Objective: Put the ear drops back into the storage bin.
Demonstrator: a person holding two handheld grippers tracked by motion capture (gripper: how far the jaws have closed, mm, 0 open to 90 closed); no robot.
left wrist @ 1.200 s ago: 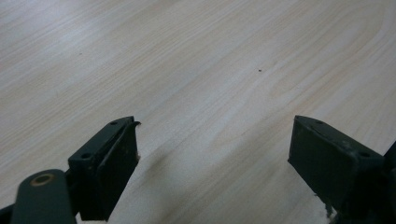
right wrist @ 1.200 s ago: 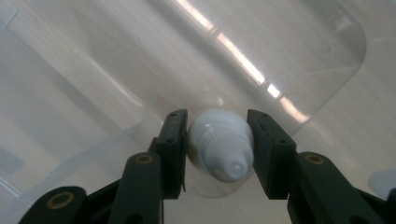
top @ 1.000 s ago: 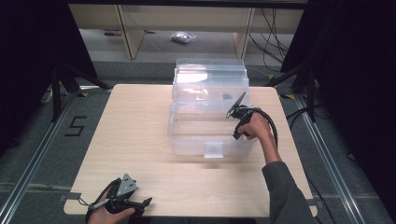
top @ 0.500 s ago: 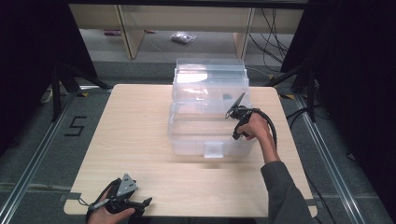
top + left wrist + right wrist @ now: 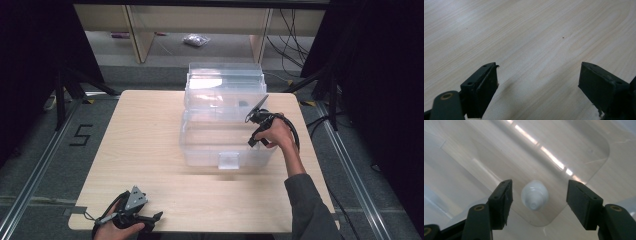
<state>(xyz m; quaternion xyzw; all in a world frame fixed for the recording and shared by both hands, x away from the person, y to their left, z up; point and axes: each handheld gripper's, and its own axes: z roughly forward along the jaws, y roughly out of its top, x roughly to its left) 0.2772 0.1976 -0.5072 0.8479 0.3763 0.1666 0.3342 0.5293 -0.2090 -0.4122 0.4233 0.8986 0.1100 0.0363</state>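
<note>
Right gripper [image 5: 537, 200]: we've got the jaws just opening, apart now, nothing pinched.
White tube [image 5: 534, 195]: centre of the right gripper view, between the jaws, seemingly lying on the clear bin [image 5: 200, 150] floor.
Left gripper [image 5: 537, 85]: jaws wide apart over bare table [image 5: 529, 30], lower left in the high view.
Our tip: lift straight up, keeping the pads clear of the tube.

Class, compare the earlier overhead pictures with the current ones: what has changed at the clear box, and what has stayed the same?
The right gripper has just been opening its jaws over the clear plastic box; a small white object lies between them on the box's bottom, untouched by the pads. The left gripper, box and table look unchanged.
</note>
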